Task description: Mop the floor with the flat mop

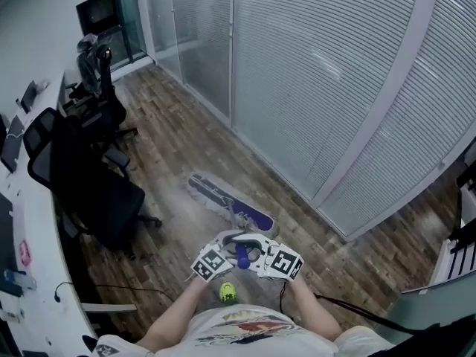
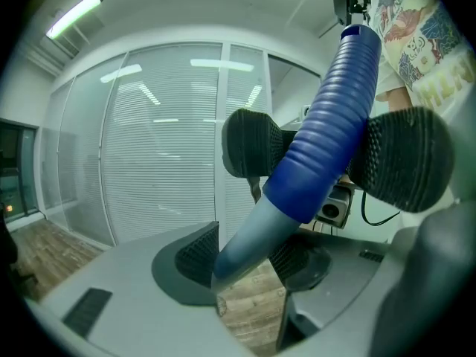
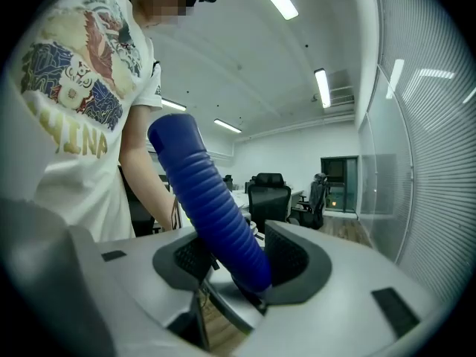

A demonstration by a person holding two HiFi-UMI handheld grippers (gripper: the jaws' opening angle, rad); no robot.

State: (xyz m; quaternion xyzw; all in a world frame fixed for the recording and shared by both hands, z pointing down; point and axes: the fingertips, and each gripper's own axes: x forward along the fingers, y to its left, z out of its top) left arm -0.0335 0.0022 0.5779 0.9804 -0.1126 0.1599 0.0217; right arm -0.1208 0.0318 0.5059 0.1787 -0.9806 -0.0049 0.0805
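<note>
The flat mop's head (image 1: pixel 223 198) lies on the wooden floor just ahead of me, pale with a purple end. Its blue ribbed handle grip (image 1: pixel 242 259) rises toward my chest. My left gripper (image 1: pixel 227 250) and right gripper (image 1: pixel 260 251) face each other around it, both shut on the handle. In the left gripper view the blue grip (image 2: pixel 327 125) and the grey shaft (image 2: pixel 249 244) run between the left gripper (image 2: pixel 245 262) jaws; the right gripper's black pads (image 2: pixel 405 158) clamp the grip higher up. In the right gripper view the blue grip (image 3: pixel 208 199) sits clamped in the right gripper (image 3: pixel 242 262).
Black office chairs (image 1: pixel 97 192) stand close on the left beside a white desk (image 1: pixel 33 222). A glass partition with blinds (image 1: pixel 320 88) runs along the right. A black cable (image 1: pixel 349 307) crosses the floor at lower right. A yellow-green object (image 1: pixel 227 292) shows at my feet.
</note>
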